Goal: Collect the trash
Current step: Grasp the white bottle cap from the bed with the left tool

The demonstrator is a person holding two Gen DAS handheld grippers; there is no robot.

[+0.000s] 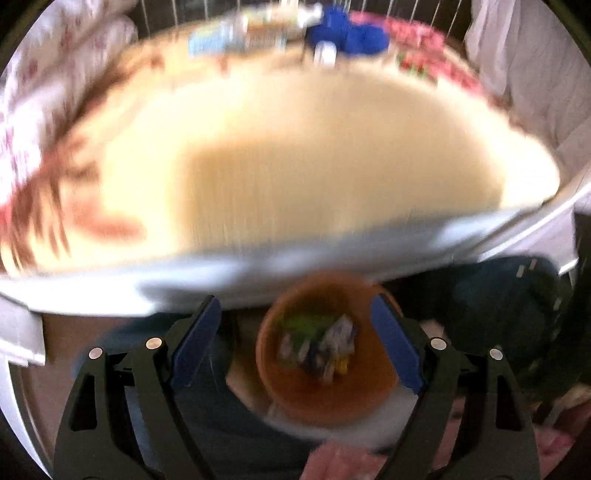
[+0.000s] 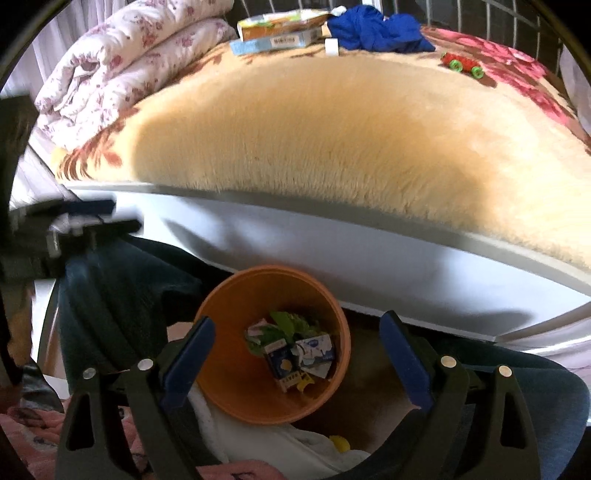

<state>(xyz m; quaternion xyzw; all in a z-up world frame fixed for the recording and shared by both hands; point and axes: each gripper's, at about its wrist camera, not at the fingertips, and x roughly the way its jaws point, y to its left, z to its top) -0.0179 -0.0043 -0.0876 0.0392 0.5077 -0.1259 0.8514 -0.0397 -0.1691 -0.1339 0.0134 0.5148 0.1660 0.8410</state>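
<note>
An orange bin [image 2: 221,384] stands on the floor against the bed's white side. It holds crushed blue-and-white cartons [image 2: 308,356] and a green wrapper [image 2: 288,325]. My right gripper [image 2: 295,358] is open and empty above the bin. My left gripper [image 1: 295,347] is open and empty too, also above the bin [image 1: 369,391]; that view is blurred. The left gripper also shows at the left edge of the right wrist view [image 2: 81,218]. On the bed's far side lie flat boxes [image 2: 280,31] and a small white roll [image 2: 331,47].
A tan plush blanket [image 2: 332,129] covers the bed. A folded floral quilt [image 2: 122,62] lies at the left, blue cloth [image 2: 376,29] and a red toy with green wheels [image 2: 463,63] at the back. Dark clothing [image 2: 122,295] and pink fabric [image 2: 37,435] lie beside the bin.
</note>
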